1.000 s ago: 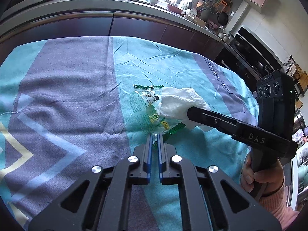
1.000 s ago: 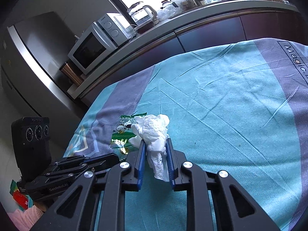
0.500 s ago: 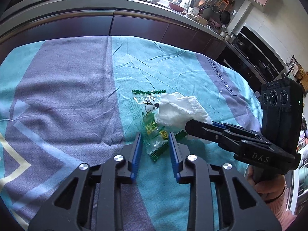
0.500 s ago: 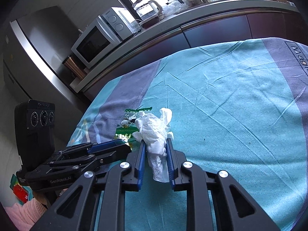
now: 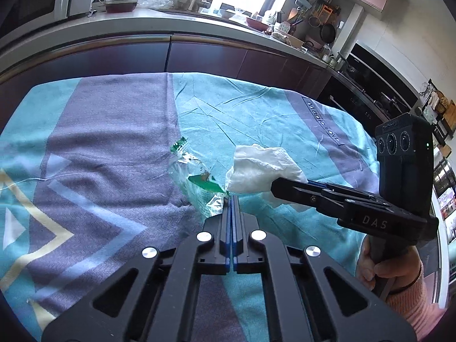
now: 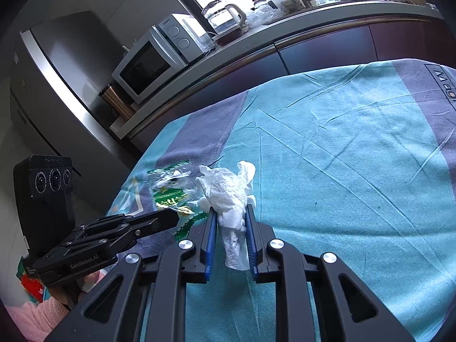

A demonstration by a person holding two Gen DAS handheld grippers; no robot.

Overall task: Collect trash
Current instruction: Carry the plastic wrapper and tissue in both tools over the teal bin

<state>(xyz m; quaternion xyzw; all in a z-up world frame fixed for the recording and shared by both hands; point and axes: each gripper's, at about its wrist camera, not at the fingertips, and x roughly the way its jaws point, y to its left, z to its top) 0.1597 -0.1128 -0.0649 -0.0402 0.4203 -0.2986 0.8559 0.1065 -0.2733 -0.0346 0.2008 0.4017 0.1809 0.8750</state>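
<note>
Left wrist view shows our left gripper [image 5: 230, 199] with jaws clenched on the clear green-printed plastic wrapper [image 5: 196, 178], partly raised off the table's teal and purple cloth [image 5: 108, 154]. Our right gripper [image 6: 229, 213] jaws grasp the crumpled white tissue [image 6: 228, 191]. Both pieces are picked up; no bin shows, so disposal remains.
</note>
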